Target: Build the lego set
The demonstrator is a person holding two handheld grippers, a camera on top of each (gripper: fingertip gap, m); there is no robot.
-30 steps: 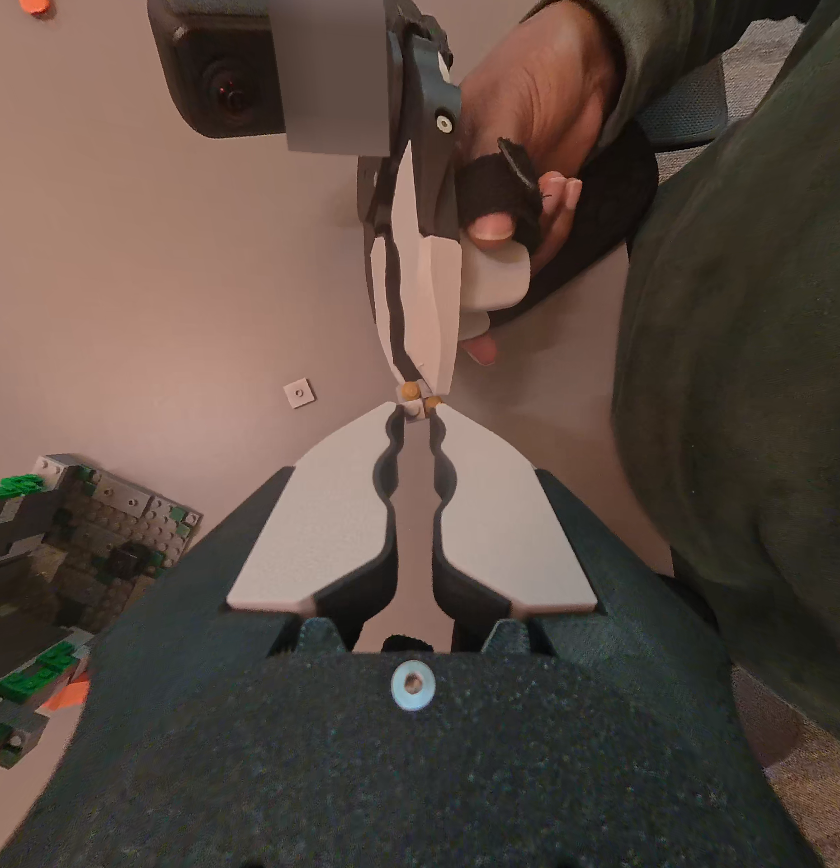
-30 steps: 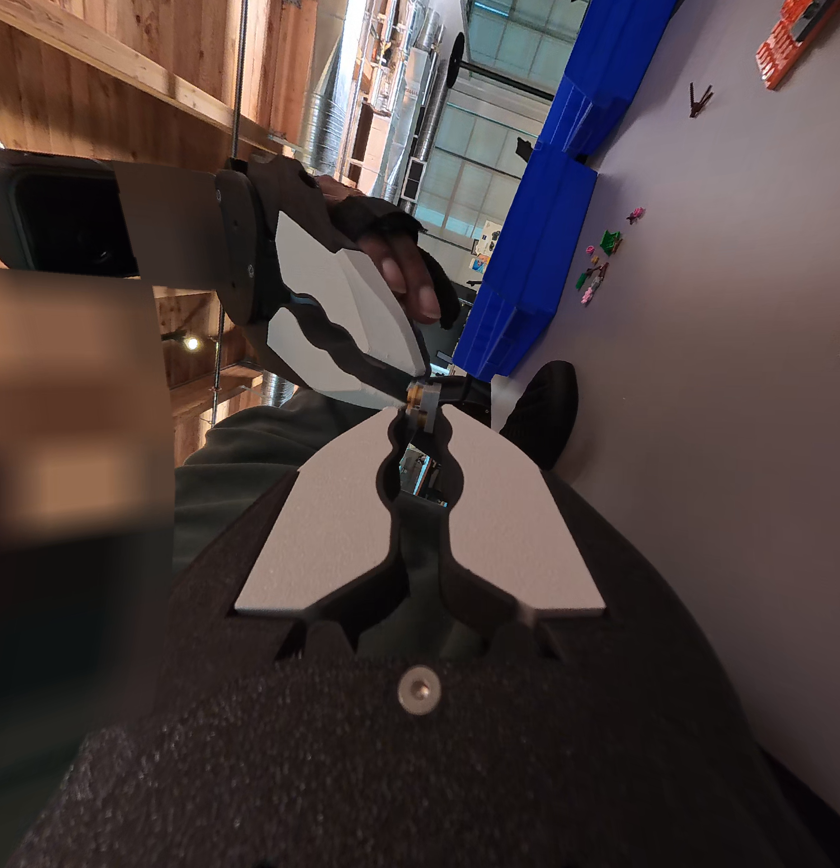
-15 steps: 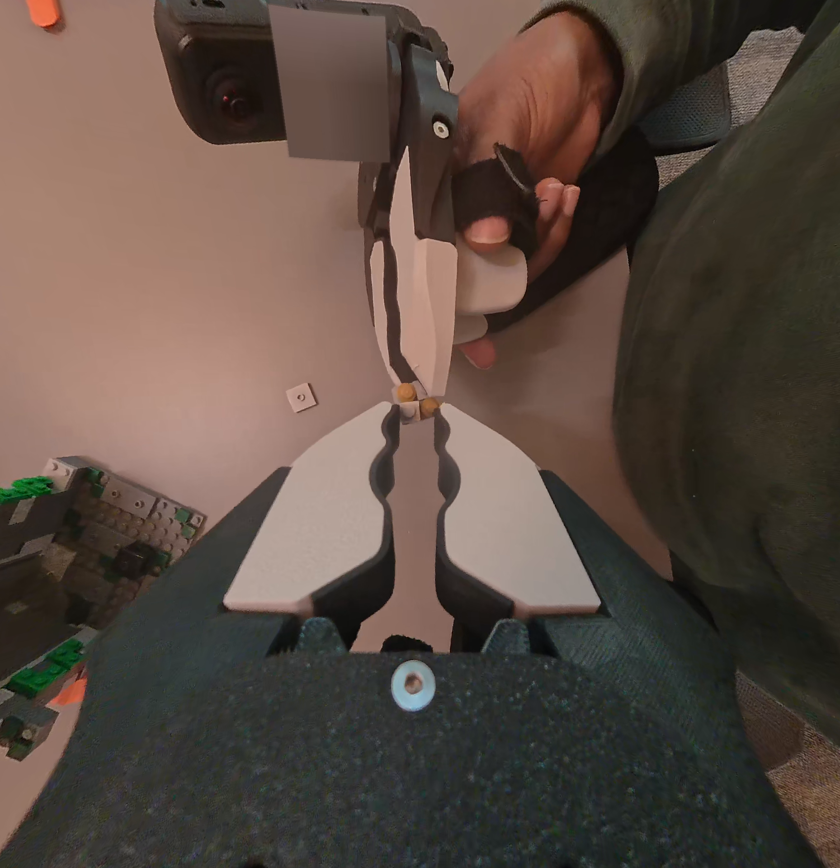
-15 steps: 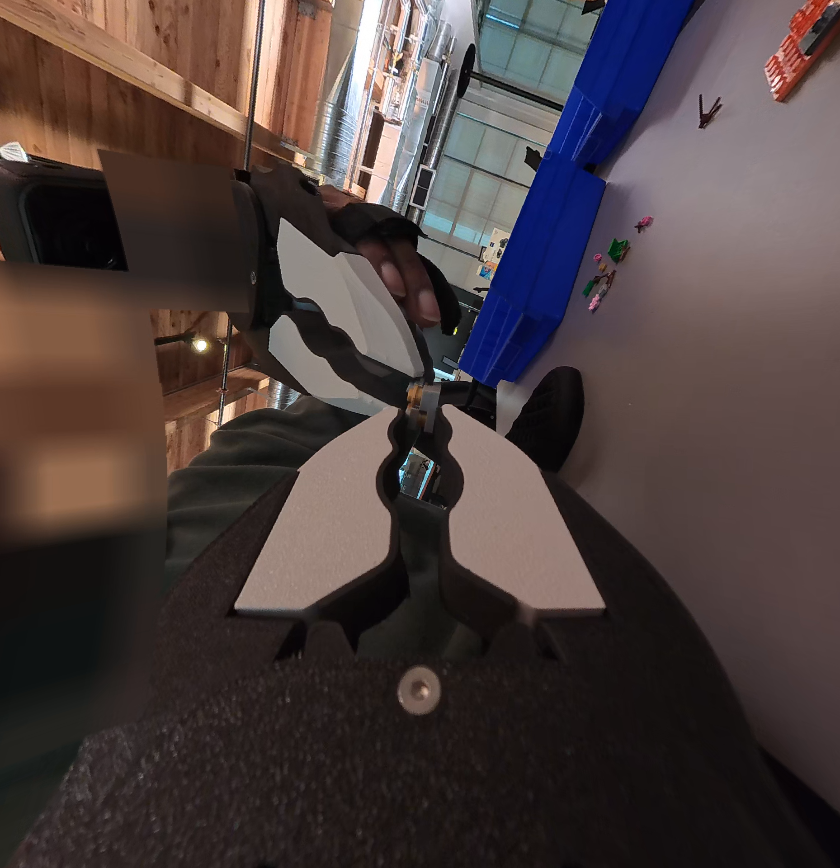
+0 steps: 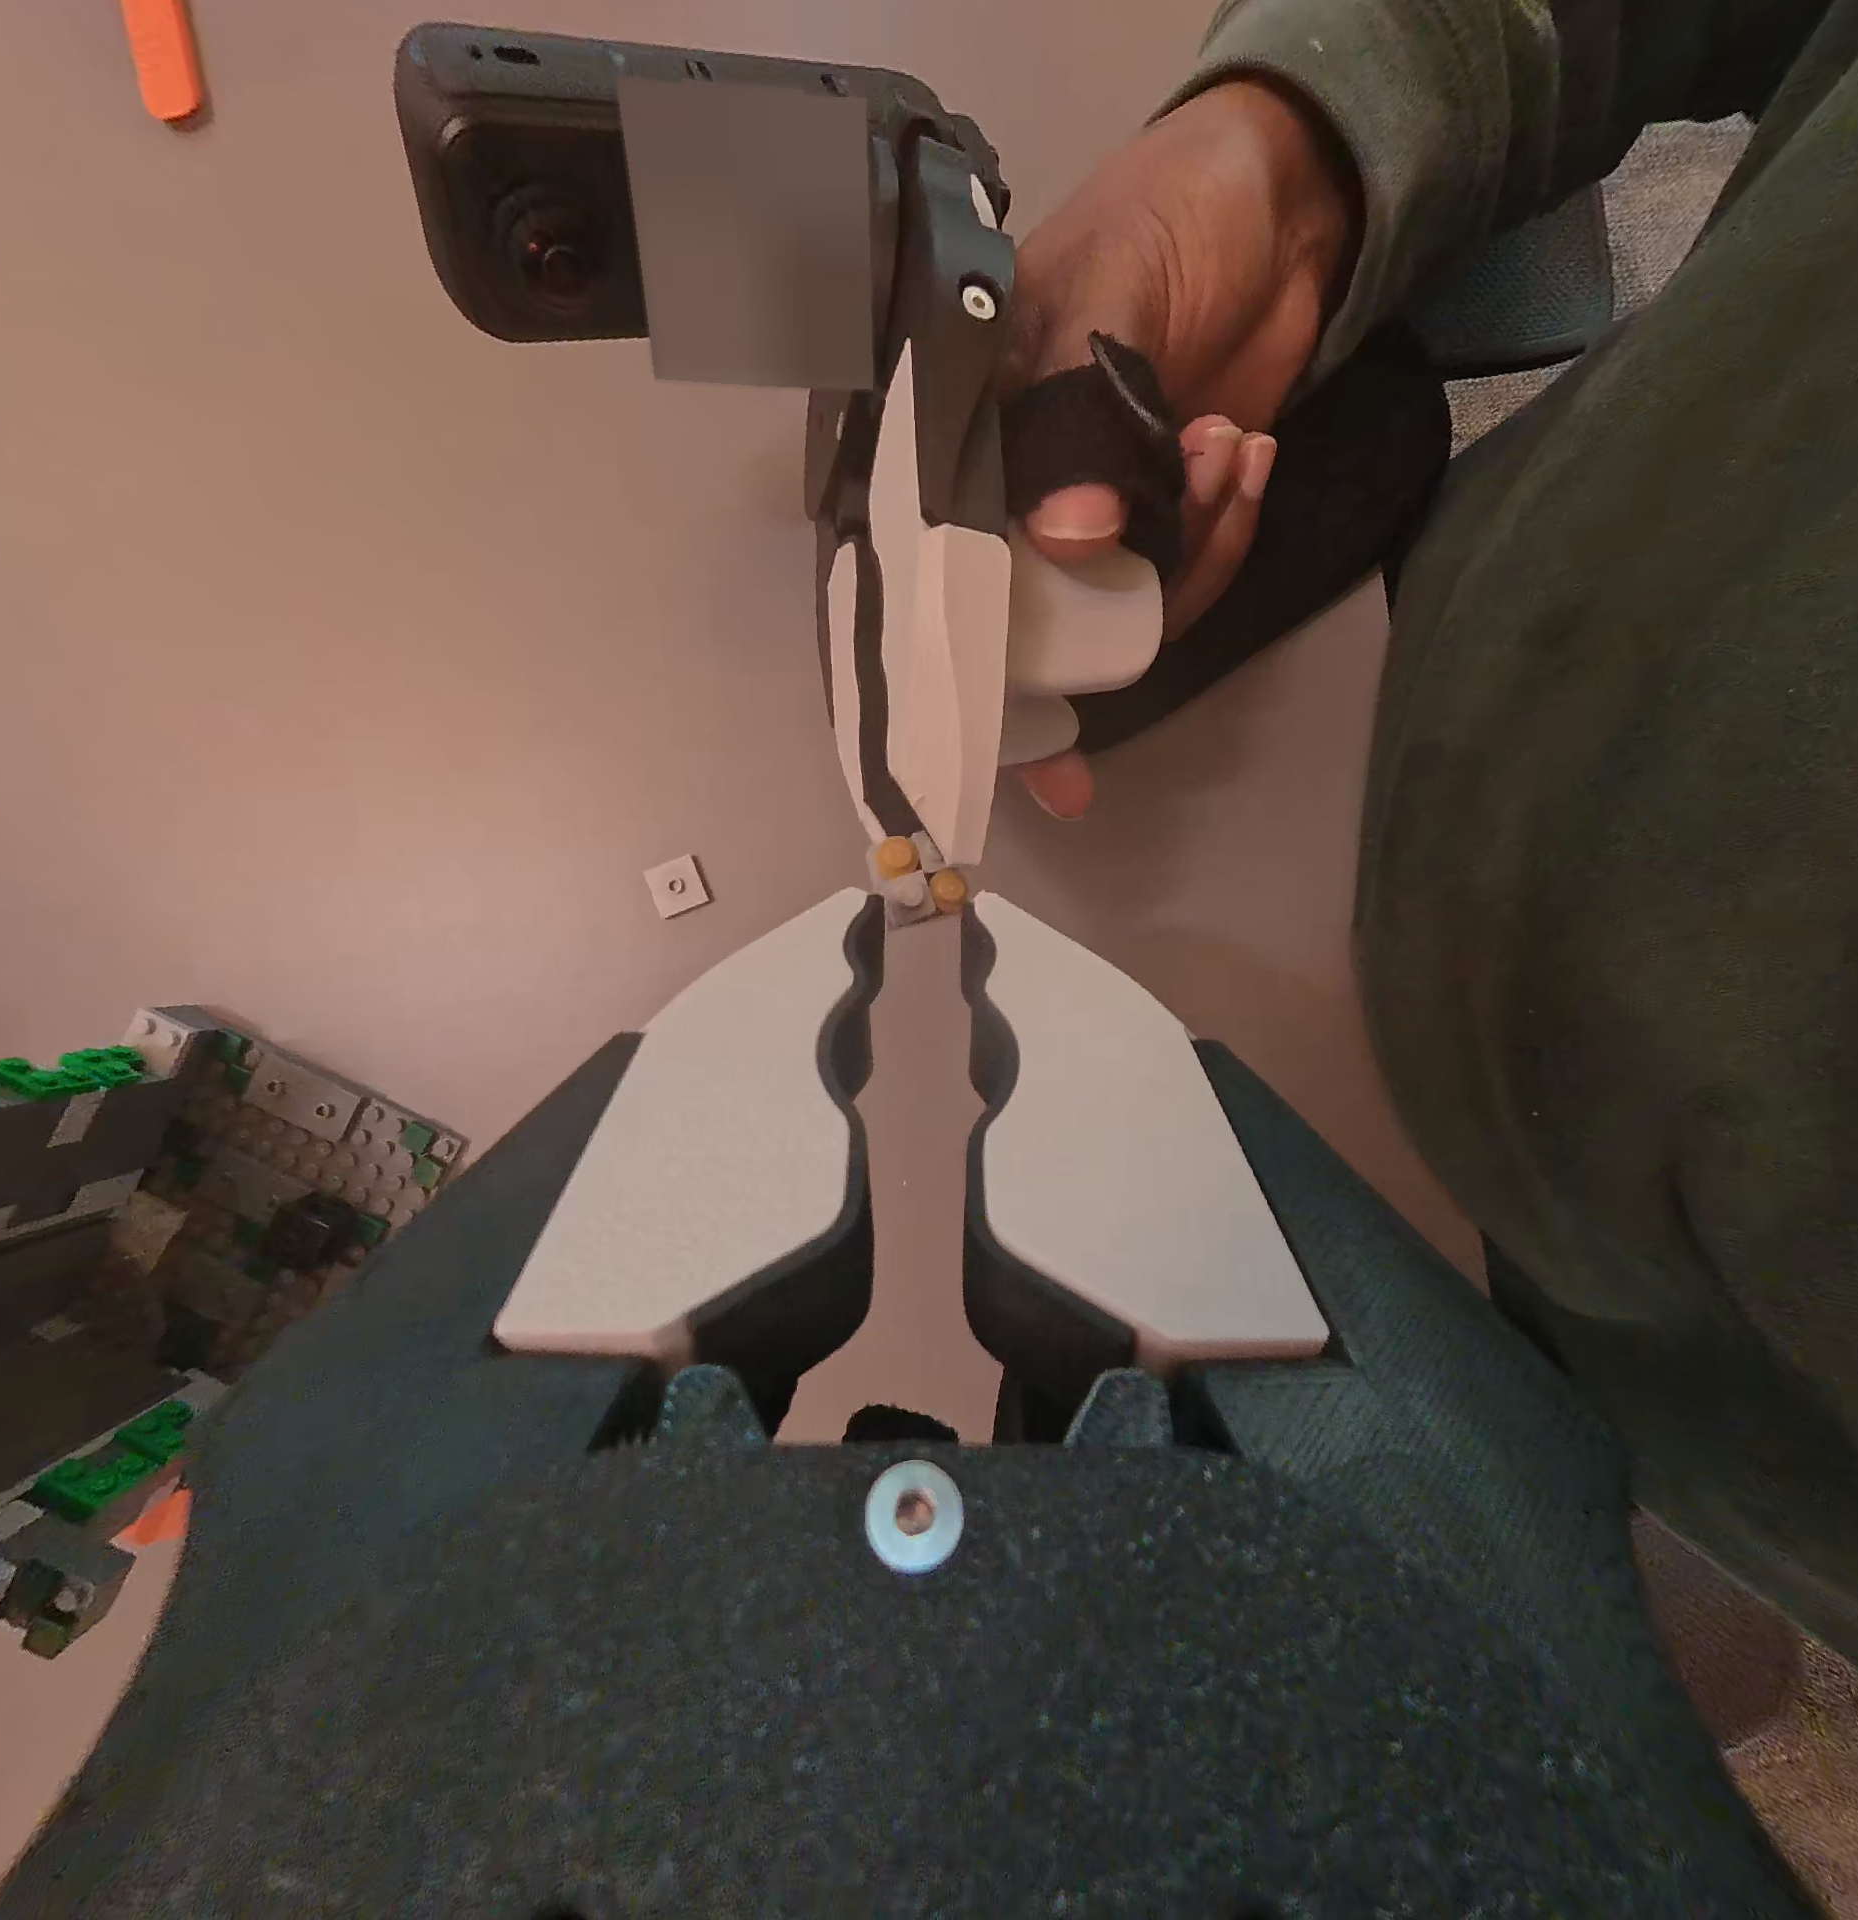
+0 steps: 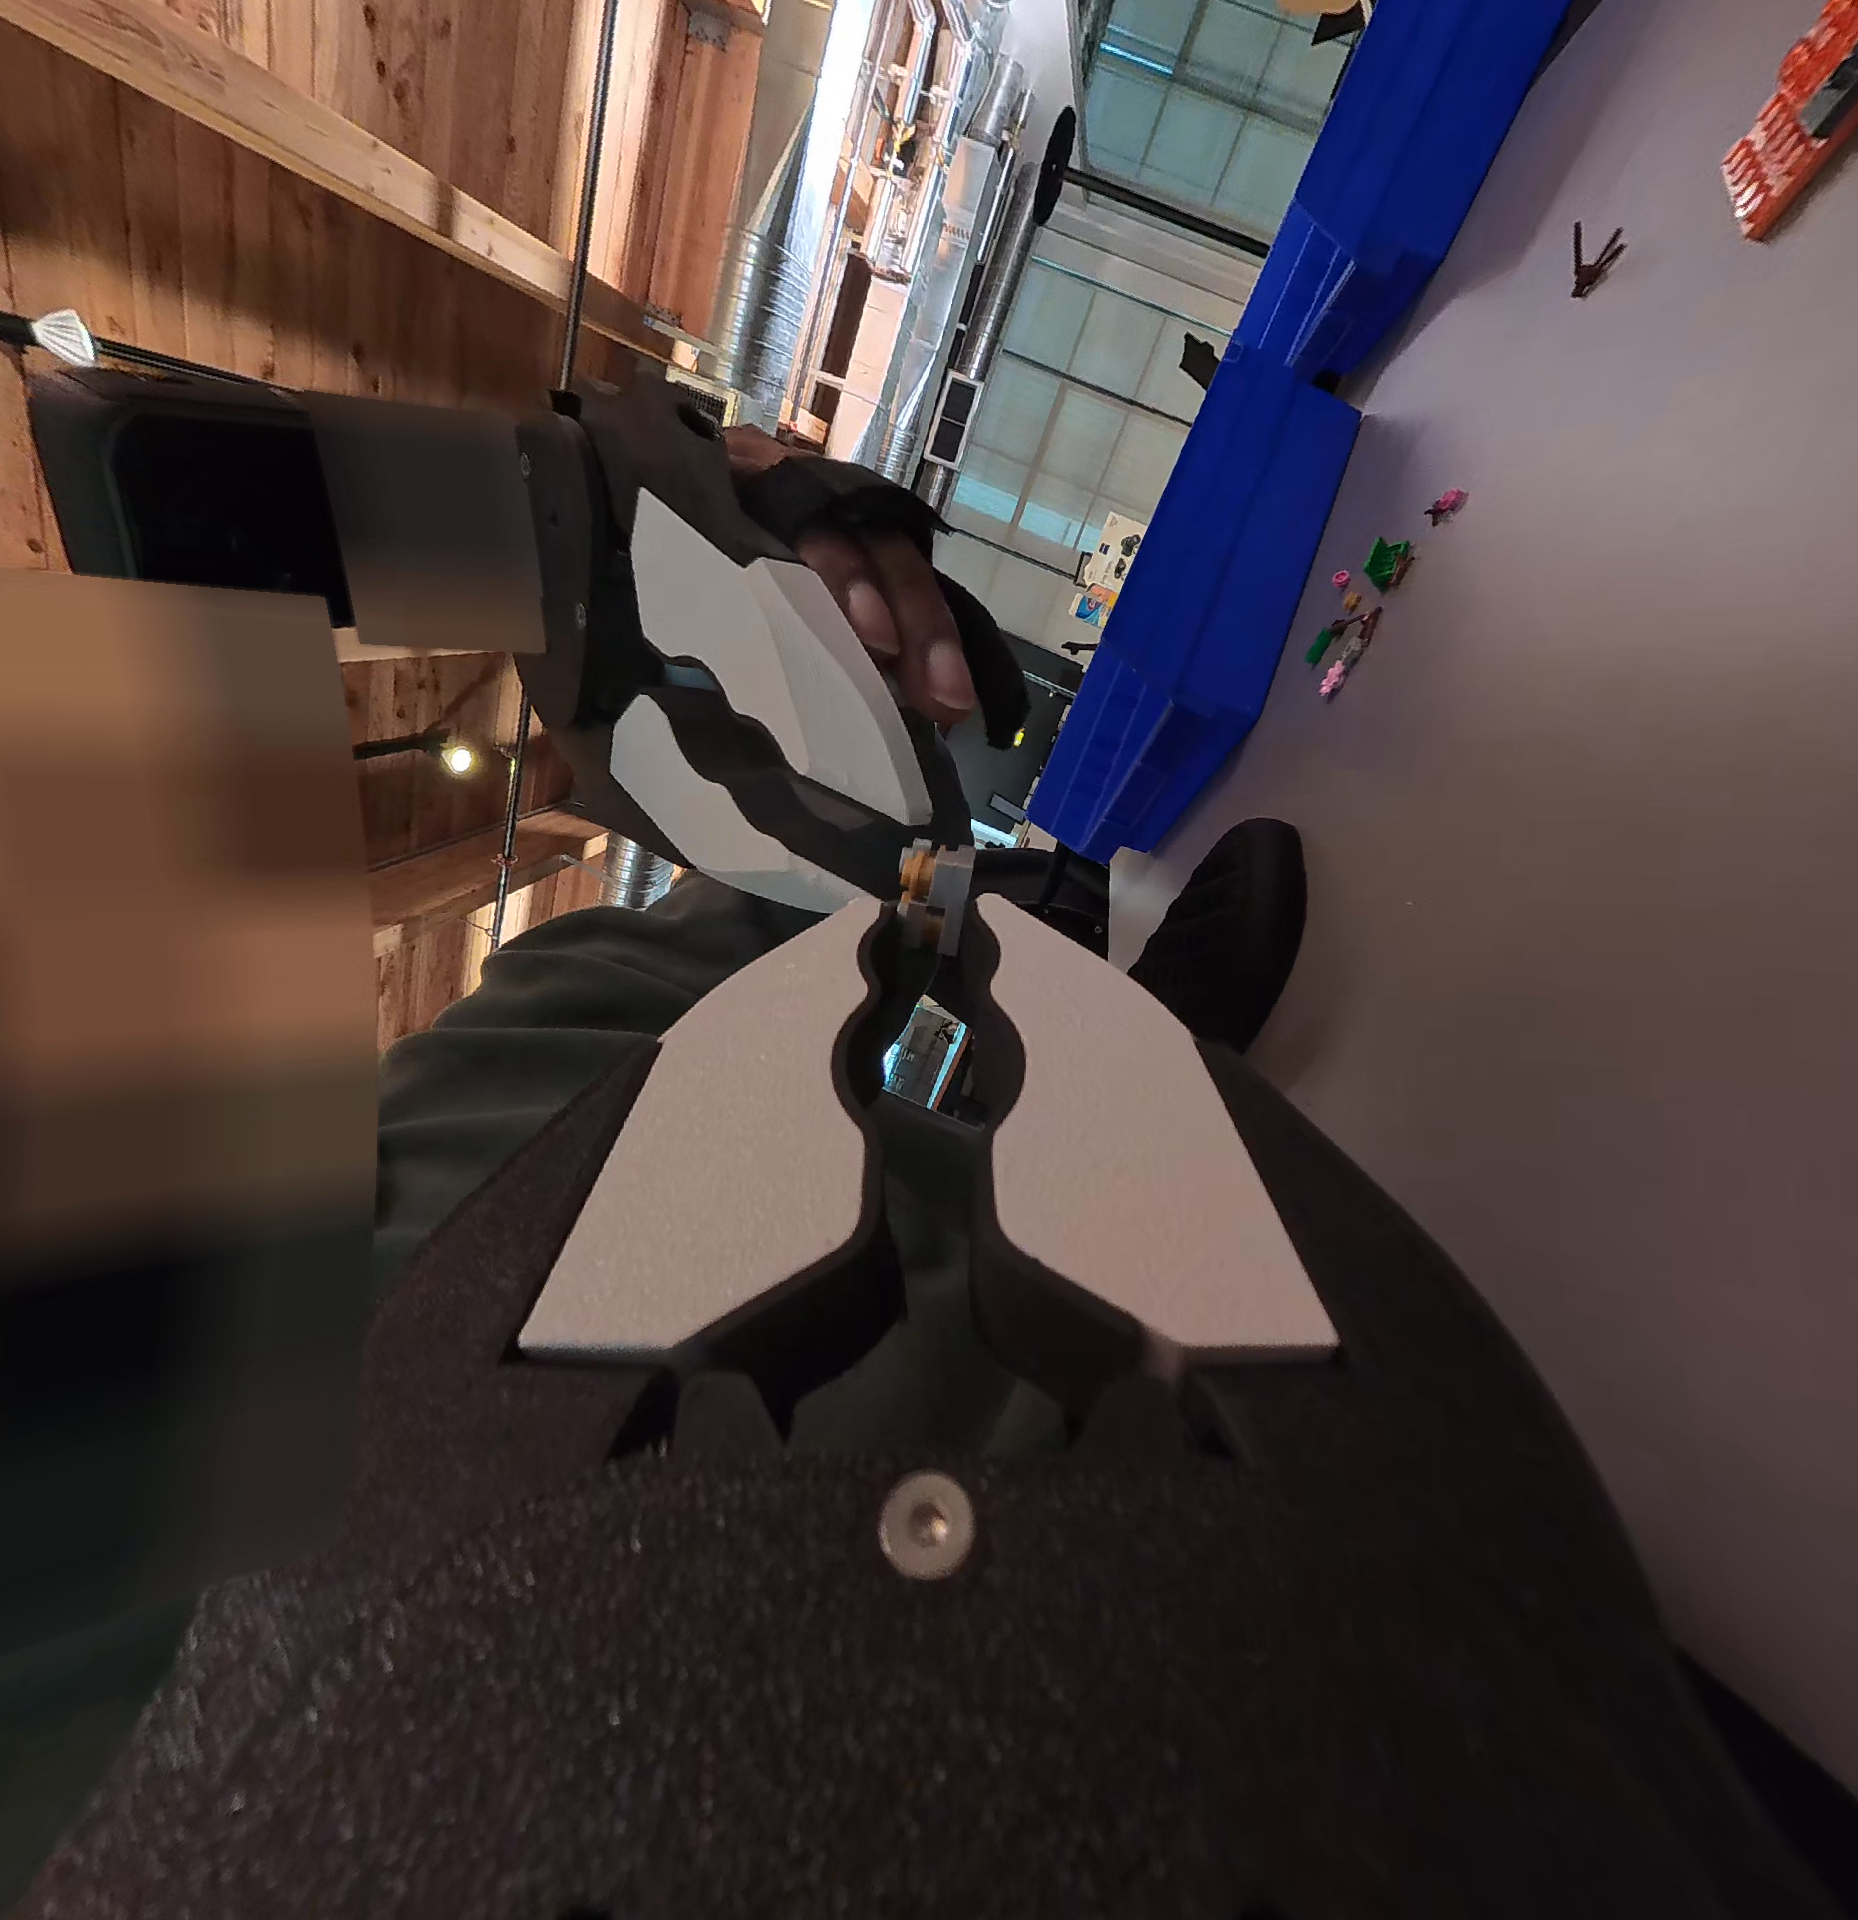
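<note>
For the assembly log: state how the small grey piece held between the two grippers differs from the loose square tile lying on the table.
The small grey piece carries two tan round studs; the square tile is plain pale, with one small central mark. The grey piece is held above the table, pinched by the left gripper and right gripper; the tile lies flat and untouched on the table. Both are small and squarish.

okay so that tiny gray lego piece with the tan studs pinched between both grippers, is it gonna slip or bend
The gray piece looks like rigid plastic, so bending seems unlikely. Only the very tips of the left gripper and right gripper hold its edges, so it could twist or pop out.
</note>
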